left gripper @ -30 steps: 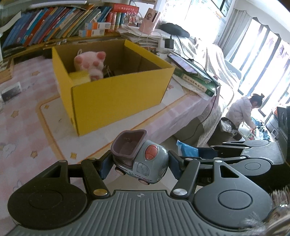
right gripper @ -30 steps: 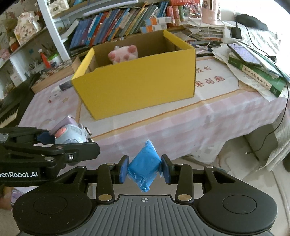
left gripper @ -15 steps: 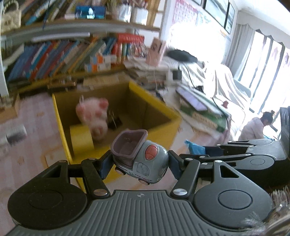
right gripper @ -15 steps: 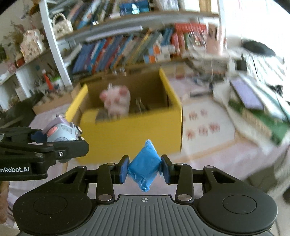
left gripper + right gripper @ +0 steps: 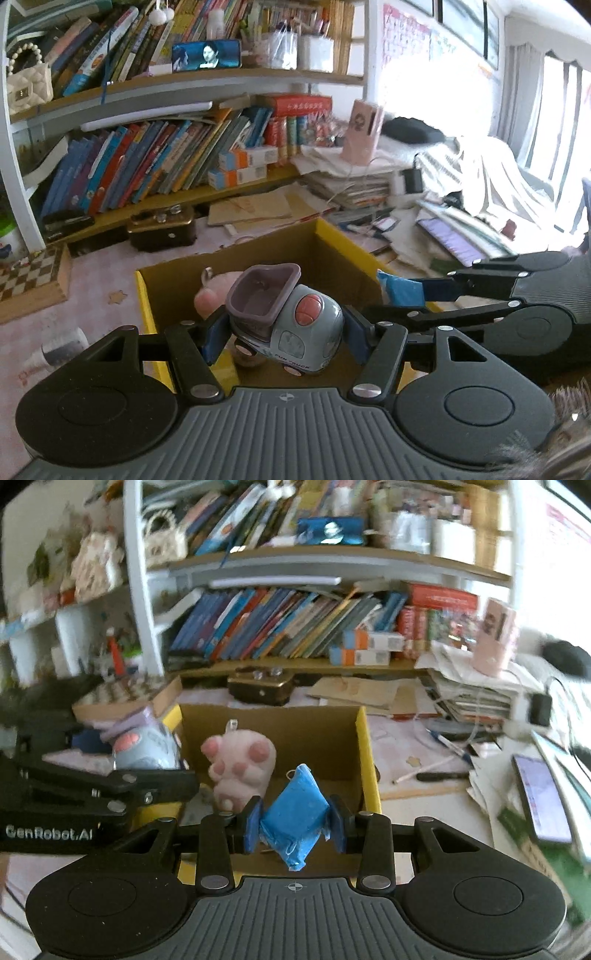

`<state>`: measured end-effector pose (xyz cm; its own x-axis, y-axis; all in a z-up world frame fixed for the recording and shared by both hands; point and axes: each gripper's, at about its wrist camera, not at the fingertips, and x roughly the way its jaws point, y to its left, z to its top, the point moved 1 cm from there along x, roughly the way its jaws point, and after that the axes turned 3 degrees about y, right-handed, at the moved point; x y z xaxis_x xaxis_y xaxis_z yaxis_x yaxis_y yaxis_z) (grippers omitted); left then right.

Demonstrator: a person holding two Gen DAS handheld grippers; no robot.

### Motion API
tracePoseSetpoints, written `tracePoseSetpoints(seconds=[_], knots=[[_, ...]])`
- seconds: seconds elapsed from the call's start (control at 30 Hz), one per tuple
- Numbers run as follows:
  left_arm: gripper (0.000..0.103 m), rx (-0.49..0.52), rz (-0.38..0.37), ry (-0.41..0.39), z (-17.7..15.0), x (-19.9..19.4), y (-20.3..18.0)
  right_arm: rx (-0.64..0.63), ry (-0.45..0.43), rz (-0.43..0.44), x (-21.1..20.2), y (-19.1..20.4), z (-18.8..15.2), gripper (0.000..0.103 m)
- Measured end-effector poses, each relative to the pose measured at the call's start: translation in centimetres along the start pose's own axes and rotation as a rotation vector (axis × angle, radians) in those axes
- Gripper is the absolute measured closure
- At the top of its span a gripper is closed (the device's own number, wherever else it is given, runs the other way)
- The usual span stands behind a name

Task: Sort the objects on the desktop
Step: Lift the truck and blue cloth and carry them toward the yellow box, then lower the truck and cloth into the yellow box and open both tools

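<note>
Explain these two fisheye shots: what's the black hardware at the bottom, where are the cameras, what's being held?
There is no robot arm. A person carries a hand-held two-finger gripper in each hand, and a fisheye camera on each looks forward along its fingers. The black and grey hardware at the bottom of each picture is that gripper's own body.

In the left wrist view, the left gripper is clamped on a grey toy truck; the other gripper reaches in from the right edge.

In the right wrist view, the right gripper is shut on a crumpled blue packet.

Both are held over an open yellow cardboard box on a cluttered desk. A pink plush toy already sits inside. Bookshelves stand behind; papers and a pen lie to the right.
</note>
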<state>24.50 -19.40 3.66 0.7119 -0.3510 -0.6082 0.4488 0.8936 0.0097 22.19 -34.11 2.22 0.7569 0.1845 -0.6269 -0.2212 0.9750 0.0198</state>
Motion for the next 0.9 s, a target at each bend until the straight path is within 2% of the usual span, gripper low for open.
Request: tracePoseSetpoints(seconds=[0.1,0.23,0.33,0.53,0.73,0.9], knots=[[0.042,0.007,0.028,0.037,0.7,2.2,0.9,-0.079,0.034,0.002,2.1,0.1,0.4,0.066],[0.042,-0.014,0.027,0.111,1.2,5.1,1.8,-0.193,0.099,0.013,4.9,0.7,0.6,0.066],[0.042,0.0,0.013,0.16,1.2,6.9,1.5,-0.298,0.164,0.033,6.8,1.5,0.5,0.066],[0.042,0.056,0.006,0.206,1.1,9.0,0.1,-0.401,0.263,0.068,8.5,1.7,0.9,0.066],[0.042,0.041,0.016,0.286,0.7,10.7,0.8,-0.435,0.345,0.101,10.1,1.6,1.0,0.066],[0.042,0.03,0.012,0.304,0.5,11.1,1.0,-0.434,0.377,0.112,10.8,1.6,1.1,0.066]])
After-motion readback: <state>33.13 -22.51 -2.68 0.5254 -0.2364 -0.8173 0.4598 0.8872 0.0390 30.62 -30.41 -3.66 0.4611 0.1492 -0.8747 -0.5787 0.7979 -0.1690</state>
